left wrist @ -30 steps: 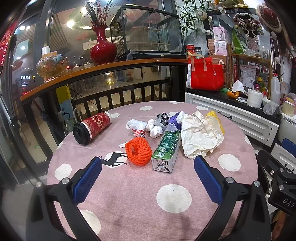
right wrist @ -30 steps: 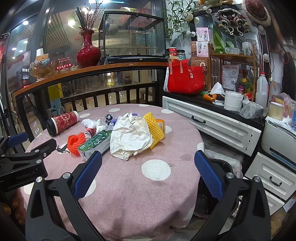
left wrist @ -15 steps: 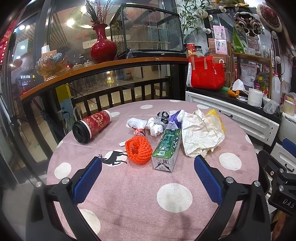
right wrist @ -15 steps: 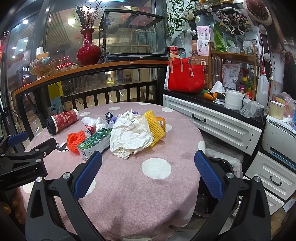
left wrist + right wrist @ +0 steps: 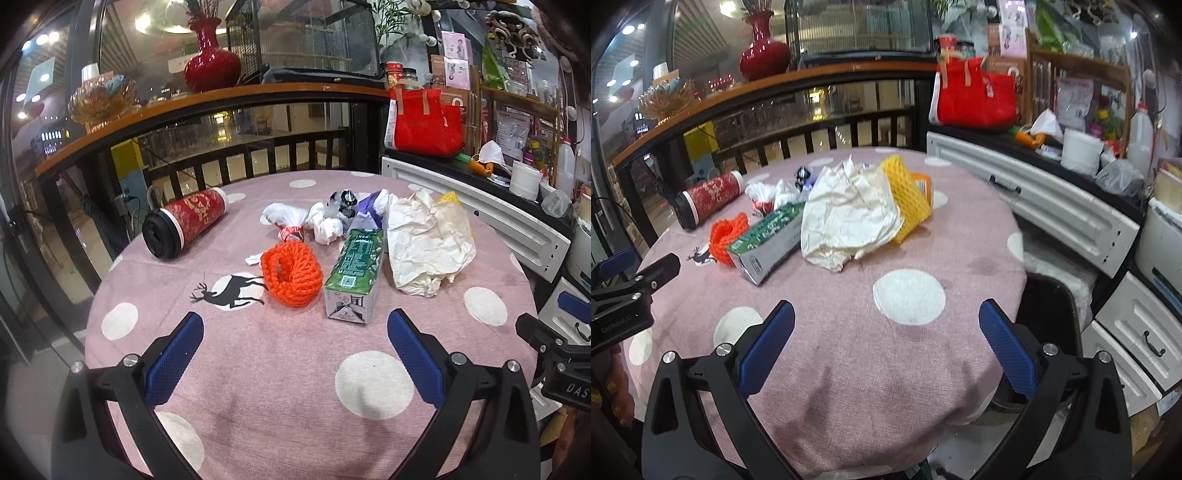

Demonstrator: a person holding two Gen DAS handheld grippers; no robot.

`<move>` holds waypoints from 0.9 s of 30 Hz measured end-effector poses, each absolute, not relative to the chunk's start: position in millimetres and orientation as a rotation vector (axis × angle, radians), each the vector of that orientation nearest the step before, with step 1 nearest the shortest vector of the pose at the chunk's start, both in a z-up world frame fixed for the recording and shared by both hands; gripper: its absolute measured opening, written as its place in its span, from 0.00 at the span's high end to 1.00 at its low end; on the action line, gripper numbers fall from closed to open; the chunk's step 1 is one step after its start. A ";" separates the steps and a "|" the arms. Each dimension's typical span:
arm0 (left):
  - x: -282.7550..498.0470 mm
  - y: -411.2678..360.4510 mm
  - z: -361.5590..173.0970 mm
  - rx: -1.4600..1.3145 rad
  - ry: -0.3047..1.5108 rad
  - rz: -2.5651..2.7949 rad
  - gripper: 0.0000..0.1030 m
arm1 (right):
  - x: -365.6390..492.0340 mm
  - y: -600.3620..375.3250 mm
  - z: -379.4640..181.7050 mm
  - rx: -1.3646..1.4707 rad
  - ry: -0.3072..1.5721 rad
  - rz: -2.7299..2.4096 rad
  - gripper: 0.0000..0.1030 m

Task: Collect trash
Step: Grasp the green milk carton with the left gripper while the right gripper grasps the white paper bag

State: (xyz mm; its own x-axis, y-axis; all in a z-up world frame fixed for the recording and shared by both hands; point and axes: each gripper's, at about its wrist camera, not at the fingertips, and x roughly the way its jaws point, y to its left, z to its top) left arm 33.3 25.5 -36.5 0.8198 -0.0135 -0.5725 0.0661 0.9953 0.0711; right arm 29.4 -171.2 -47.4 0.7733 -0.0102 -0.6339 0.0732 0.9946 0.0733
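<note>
Trash lies in a heap on the round pink dotted table (image 5: 280, 387): an orange foam net (image 5: 291, 273), a green carton (image 5: 356, 275) on its side, crumpled cream paper (image 5: 424, 240), small white and purple wrappers (image 5: 327, 221), and a yellow foam net (image 5: 907, 194) over an orange pack. My left gripper (image 5: 295, 356) is open and empty, above the table just short of the carton and orange net. My right gripper (image 5: 886, 345) is open and empty over the table's near right part, short of the paper (image 5: 846, 218).
A red tumbler (image 5: 184, 221) lies on its side at the table's left. A black bin (image 5: 1049, 310) stands on the floor at the table's right edge, by white drawers (image 5: 1067, 221). A railing with a wooden ledge (image 5: 221, 99) runs behind.
Both grippers have moved slightly forward and lower toward the trash heap. The right view has swung a little to the right and shows more of the bin. Nothing was grasped.
</note>
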 end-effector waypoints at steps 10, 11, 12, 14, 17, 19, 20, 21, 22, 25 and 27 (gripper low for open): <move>52.1 36.7 -49.1 0.084 0.693 -0.087 0.05 | 105.2 -186.7 -68.5 0.113 0.863 0.063 0.16; 52.9 36.8 -49.7 0.086 0.697 -0.094 0.05 | 113.3 -188.5 -69.8 0.123 0.876 0.074 0.19; 54.0 36.3 -50.0 0.088 0.701 -0.100 0.05 | 122.2 -190.4 -71.0 0.136 0.887 0.087 0.20; 55.8 35.8 -51.4 0.094 0.713 -0.116 0.05 | 138.2 -195.2 -72.6 0.158 0.901 0.102 0.25; 58.8 34.1 -53.0 0.099 0.723 -0.142 0.05 | 156.9 -198.5 -73.3 0.158 0.896 0.107 0.31; 60.7 32.4 -53.9 0.100 0.731 -0.163 0.05 | 166.3 -199.6 -73.3 0.157 0.893 0.116 0.34; 61.8 31.1 -54.4 0.101 0.734 -0.173 0.05 | 170.6 -198.9 -73.6 0.160 0.895 0.126 0.37; 63.4 29.5 -54.5 0.108 0.739 -0.181 0.05 | 173.7 -199.0 -74.1 0.166 0.897 0.138 0.39; 64.9 27.6 -54.1 0.118 0.742 -0.188 0.05 | 176.0 -199.1 -74.6 0.171 0.900 0.150 0.42; 70.4 21.2 -51.3 0.151 0.739 -0.222 0.05 | 184.6 -196.3 -78.0 0.171 0.908 0.168 0.48; 76.8 17.5 -48.8 0.160 0.741 -0.252 0.05 | 188.5 -197.3 -82.2 0.177 0.917 0.175 0.58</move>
State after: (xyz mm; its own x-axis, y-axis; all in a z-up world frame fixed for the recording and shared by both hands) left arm 76.8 17.5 -48.8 0.7095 -0.1697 -0.6839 0.2823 0.9577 0.0553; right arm 188.5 -197.3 -82.2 0.5960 0.2251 -0.7707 -0.0747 0.9713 0.2260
